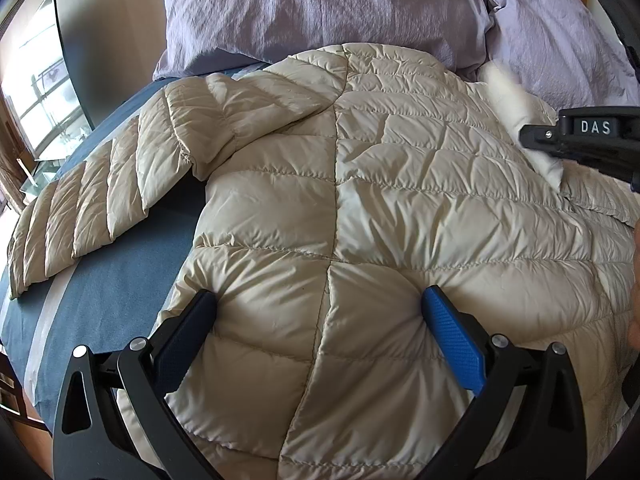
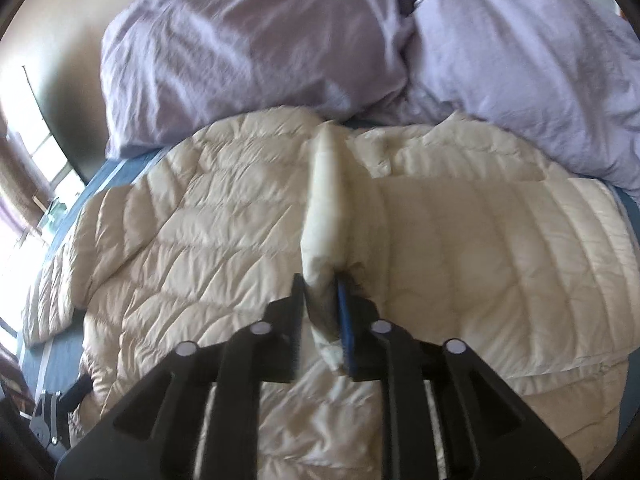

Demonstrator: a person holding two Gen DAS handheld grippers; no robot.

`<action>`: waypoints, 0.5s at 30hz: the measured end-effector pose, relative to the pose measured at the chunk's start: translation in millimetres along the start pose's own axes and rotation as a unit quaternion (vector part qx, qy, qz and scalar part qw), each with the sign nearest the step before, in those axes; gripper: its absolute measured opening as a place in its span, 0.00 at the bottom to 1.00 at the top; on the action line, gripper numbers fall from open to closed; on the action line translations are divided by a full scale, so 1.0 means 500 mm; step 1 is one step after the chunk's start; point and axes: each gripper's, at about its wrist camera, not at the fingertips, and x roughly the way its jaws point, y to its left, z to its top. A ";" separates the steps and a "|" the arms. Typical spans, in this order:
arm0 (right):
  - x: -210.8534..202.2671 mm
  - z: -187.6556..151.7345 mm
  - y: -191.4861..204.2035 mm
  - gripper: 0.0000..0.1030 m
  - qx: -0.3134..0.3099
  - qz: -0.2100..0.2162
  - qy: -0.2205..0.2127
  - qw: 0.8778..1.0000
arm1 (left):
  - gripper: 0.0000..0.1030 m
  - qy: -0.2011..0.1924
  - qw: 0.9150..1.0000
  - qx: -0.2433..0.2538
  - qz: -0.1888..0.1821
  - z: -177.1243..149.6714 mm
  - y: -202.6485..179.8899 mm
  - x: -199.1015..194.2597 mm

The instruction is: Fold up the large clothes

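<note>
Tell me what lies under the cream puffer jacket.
The cream puffer jacket lies spread on a blue bedsheet with a pale stripe, visible beside its left sleeve. Lilac pillows sit behind it. Whatever is directly beneath the jacket's body is covered.

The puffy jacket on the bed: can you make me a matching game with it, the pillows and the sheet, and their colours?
Things:
1. puffy jacket
2. pillows
3. bed sheet

Colours:
A. blue with a pale stripe
B. cream
C. lilac

Pairs: 1-B, 2-C, 3-A
</note>
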 end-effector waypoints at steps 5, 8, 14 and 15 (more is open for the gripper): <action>-0.045 0.008 -0.017 0.45 0.014 0.015 -0.037 0.999 | 0.99 0.000 1.000 -0.001 0.000 0.000 0.001 0.000; -0.059 0.014 -0.049 0.47 0.034 -0.021 -0.063 0.997 | 0.99 0.000 1.000 -0.001 -0.001 0.000 0.002 0.000; -0.012 -0.001 -0.114 0.47 0.065 -0.127 -0.045 0.989 | 0.99 0.000 1.000 -0.001 -0.001 0.000 0.001 0.000; -0.005 -0.005 -0.120 0.47 0.068 -0.129 -0.039 0.989 | 0.99 0.000 1.000 -0.001 -0.001 0.000 0.000 0.000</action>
